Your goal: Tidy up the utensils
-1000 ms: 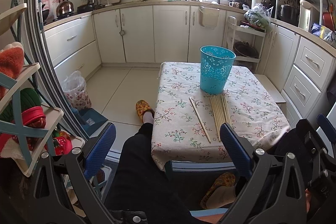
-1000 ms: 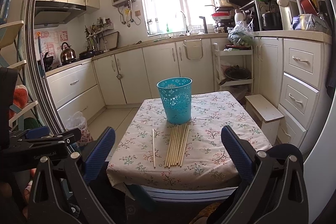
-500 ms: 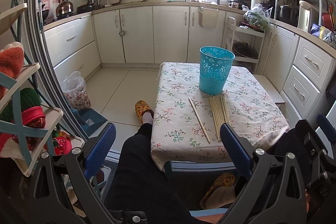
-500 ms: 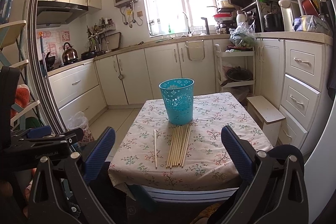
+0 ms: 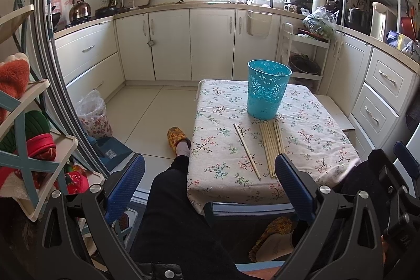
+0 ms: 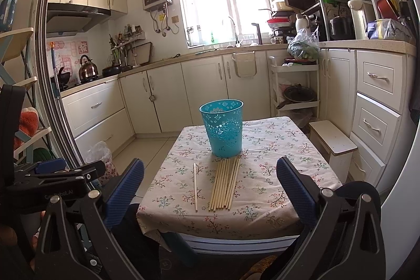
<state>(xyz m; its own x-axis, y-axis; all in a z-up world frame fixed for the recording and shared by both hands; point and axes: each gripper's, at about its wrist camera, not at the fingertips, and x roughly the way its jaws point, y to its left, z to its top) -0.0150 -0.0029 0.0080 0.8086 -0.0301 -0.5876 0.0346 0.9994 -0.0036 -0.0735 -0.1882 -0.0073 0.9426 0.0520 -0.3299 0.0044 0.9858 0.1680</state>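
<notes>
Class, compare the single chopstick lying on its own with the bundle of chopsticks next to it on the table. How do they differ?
The single chopstick lies alone, with bare cloth on both sides; the bundle of chopsticks lies packed side by side. The single chopstick looks paler and whiter, the bundle yellower. The bundle's far ends reach the base of the blue basket; the single chopstick lies left of it, clear of the base. Both lie flat on the floral tablecloth, untouched.

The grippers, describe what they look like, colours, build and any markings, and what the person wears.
Each gripper, left gripper and right gripper, has two blue ribbed pads on black cut-out frames with silver bolts. Faint grey lettering marks the left gripper's body in the right wrist view. The person wears black trousers and yellow patterned slippers.
</notes>
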